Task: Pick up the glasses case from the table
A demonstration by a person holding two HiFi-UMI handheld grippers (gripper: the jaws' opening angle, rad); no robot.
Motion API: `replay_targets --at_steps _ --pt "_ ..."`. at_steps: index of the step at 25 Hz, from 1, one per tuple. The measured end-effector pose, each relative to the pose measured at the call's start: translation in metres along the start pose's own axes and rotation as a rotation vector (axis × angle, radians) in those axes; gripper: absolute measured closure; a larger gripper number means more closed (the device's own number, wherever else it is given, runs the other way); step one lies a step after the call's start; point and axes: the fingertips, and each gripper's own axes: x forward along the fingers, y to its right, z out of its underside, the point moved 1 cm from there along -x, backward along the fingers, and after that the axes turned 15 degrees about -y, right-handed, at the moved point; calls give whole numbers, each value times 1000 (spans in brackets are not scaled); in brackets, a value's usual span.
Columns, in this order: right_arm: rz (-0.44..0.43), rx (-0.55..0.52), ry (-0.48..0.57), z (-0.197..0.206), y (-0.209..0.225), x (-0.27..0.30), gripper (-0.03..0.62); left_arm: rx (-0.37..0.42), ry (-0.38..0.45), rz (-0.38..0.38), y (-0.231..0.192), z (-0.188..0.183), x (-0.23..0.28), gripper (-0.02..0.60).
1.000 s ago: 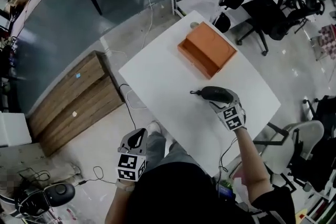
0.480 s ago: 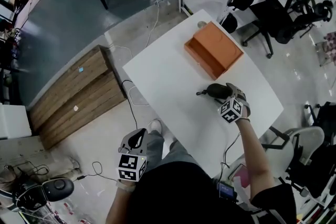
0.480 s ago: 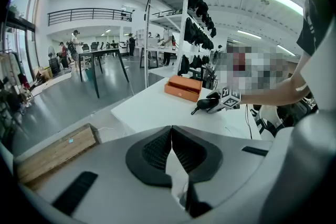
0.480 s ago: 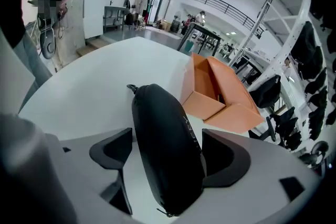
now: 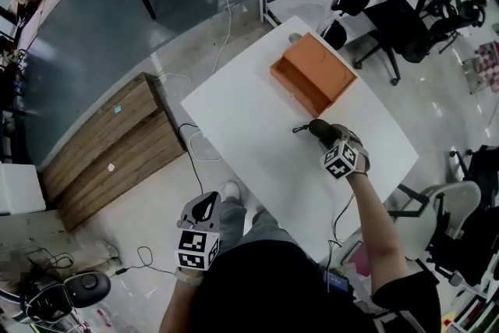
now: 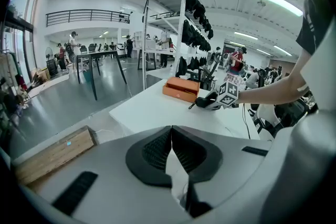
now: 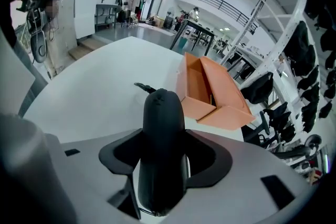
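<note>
1. The glasses case (image 5: 320,130), dark and rounded, lies on the white tabletop (image 5: 242,121), just on the near side of the open orange box (image 5: 316,74) and apart from it.
2. The right gripper (image 5: 330,139) is pitched steeply down over the case. In the right gripper view the case sits squarely between the jaws. They are closing on it, and their pads meet its two long flanks.
3. The relation that matters is that the case's long axis runs along the line the right gripper points. It runs from deep in the throat of the jaws out toward the small loop (image 5: 298,129) at its far end. The jaws therefore span its narrow width, not its length.
4. The left gripper (image 5: 206,203) hangs low beside the person's body, off the tabletop and well apart from the case. Its jaws are pressed together with nothing between them.
5. The right hand is the nearer one by far. To my eye the grasp is being made, and the lift has not begun: the case rests on the tabletop.
6. The coming move looks like a straight raise. The smooth, rounded shell could slip forward if the squeeze is light.
</note>
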Motion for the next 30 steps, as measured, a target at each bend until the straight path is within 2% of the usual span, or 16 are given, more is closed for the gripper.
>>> replay_targets --at_steps 4,10,18,23,30 --pt "-32 56 0 1 -5 -13 336 8 12 22 -1 -2 2 561" --pt "-26 146 51 -5 -11 -57 339 49 52 67 -3 -19 5 561" --pt "-2 351 199 -18 -15 -141 341 127 147 158 -4 -75 13 561" --pt "-1 536 327 -25 -21 -198 341 187 221 251 -1 -116 14 561" --pt "75 755 492 -20 -29 -257 339 291 288 379 11 -158 29 561"
